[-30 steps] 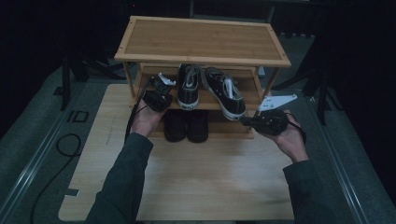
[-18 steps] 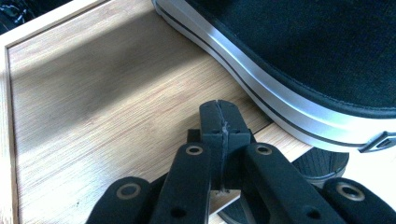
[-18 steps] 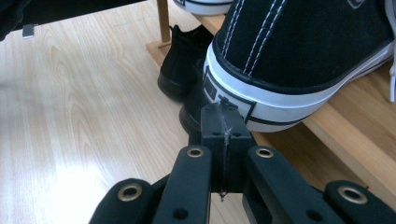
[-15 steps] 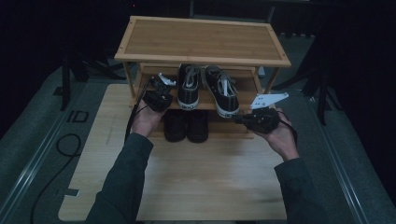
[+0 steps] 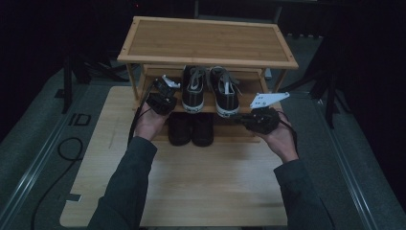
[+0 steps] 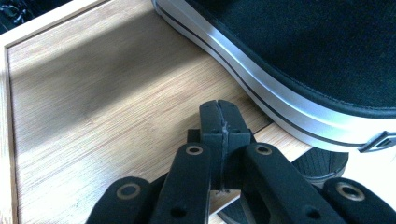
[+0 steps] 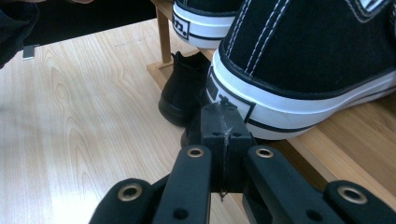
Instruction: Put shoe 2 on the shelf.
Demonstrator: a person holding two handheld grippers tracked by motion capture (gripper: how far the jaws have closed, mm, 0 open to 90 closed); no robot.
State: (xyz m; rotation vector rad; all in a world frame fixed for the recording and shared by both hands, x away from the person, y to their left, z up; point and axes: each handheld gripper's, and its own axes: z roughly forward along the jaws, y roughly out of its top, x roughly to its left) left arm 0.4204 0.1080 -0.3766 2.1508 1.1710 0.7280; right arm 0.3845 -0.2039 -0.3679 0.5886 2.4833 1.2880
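High view: a light wooden surface [image 5: 191, 182] is seen carrying a bamboo shoe rack [image 5: 206, 40], on whose middle shelf [image 5: 249, 86] a pair of black sneakers with white soles is set side by side, heels toward the person. The left sneaker [image 5: 193, 91] and the right sneaker [image 5: 224, 93] are placed close together, and a pair of black boots [image 5: 190, 129] is stood beneath them under the shelf. The left hand-held gripper [image 5: 163, 96] is held at the shelf's front edge just beside the left sneaker, its jaws pressed together with nothing between them. The right hand-held gripper [image 5: 246, 119] is held just in front of the right sneaker's heel, its jaws likewise closed on nothing.
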